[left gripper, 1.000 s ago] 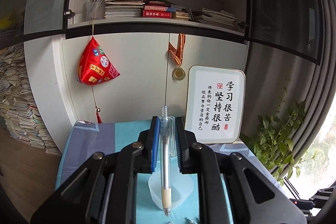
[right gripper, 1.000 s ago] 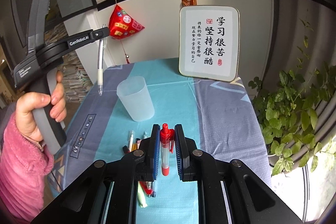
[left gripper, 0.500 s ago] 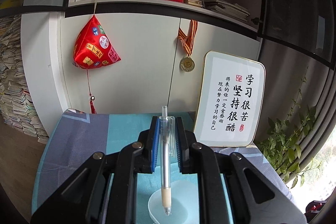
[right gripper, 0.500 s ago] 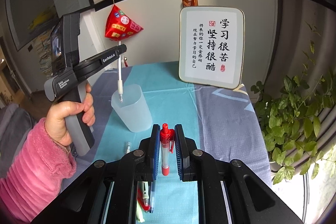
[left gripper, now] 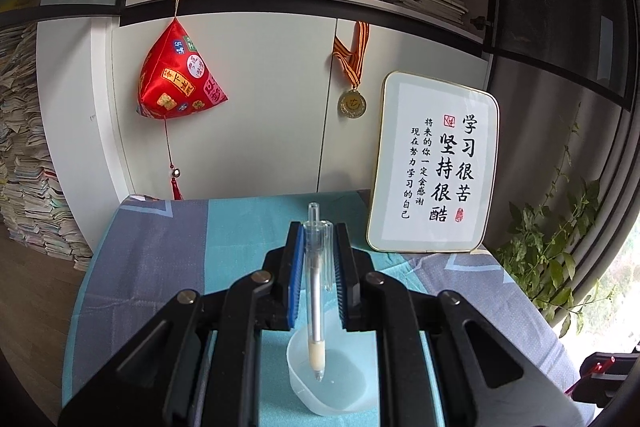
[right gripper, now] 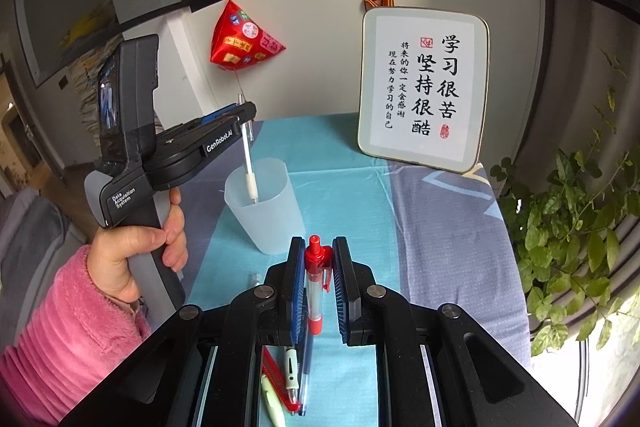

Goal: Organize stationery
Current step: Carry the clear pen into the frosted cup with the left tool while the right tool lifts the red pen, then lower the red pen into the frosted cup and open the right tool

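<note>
My left gripper [left gripper: 317, 233] is shut on a clear pen [left gripper: 316, 303] with a cream grip, held upright, tip down inside the mouth of a translucent plastic cup [left gripper: 340, 387]. In the right wrist view the left gripper [right gripper: 244, 115] holds that clear pen [right gripper: 249, 163] with its tip just inside the cup [right gripper: 266, 207]. My right gripper [right gripper: 316, 247] is shut on a red pen [right gripper: 316, 283], held upright above the table, nearer than the cup. Several loose pens [right gripper: 288, 383] lie on the cloth below it.
A framed calligraphy sign [right gripper: 424, 91] leans at the back right of the blue-and-grey tablecloth [right gripper: 440, 227]. A red hanging ornament [left gripper: 176, 79] and a medal [left gripper: 352, 103] hang on the cabinet behind. A leafy plant [right gripper: 568, 227] stands off the table's right edge.
My left gripper has moved right and down with the clear pen, from beside the cup to over it, and the tip now dips into the cup. The right gripper has held still.
</note>
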`<state>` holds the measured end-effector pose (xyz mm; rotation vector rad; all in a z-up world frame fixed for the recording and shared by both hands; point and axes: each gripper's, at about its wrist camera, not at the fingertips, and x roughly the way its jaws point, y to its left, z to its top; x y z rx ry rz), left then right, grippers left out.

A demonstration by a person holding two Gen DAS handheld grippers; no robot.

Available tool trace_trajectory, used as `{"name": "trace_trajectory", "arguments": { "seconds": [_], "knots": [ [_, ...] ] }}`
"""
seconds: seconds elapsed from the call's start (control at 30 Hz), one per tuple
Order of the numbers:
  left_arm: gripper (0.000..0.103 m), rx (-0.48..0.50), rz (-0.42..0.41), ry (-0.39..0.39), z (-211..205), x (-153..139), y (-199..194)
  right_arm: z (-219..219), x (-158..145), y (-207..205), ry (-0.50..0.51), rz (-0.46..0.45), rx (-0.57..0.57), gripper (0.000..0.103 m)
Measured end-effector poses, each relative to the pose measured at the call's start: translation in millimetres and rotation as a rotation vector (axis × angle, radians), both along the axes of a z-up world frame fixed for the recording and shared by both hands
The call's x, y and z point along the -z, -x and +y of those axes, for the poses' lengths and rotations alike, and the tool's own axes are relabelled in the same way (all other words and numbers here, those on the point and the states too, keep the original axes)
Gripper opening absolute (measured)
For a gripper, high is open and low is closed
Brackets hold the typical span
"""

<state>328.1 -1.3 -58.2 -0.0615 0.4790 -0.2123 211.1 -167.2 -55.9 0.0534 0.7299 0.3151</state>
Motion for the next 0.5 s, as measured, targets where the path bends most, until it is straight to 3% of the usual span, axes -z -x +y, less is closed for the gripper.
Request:
{"name": "trace_trajectory", "arguments": {
  "seconds": [0.27,0.33,0.4,0.5],
  "knots": [
    [0.013,0.009,0.031,-0.004,4,9,14,2,-3,2,0.002,-0.004,-0.001,0.014],
    [0.025,0.012,0.053,-0.013,5,10,16,3,-4,2,0.0,-0.004,-0.001,0.014],
    [0.049,0.004,0.062,-0.008,8,8,23,2,-5,0,-0.005,-0.004,0.0,0.014],
    [0.053,-0.007,0.044,-0.007,14,3,40,3,-11,-1,-0.002,-0.014,0.002,0.014]
  ]
}}
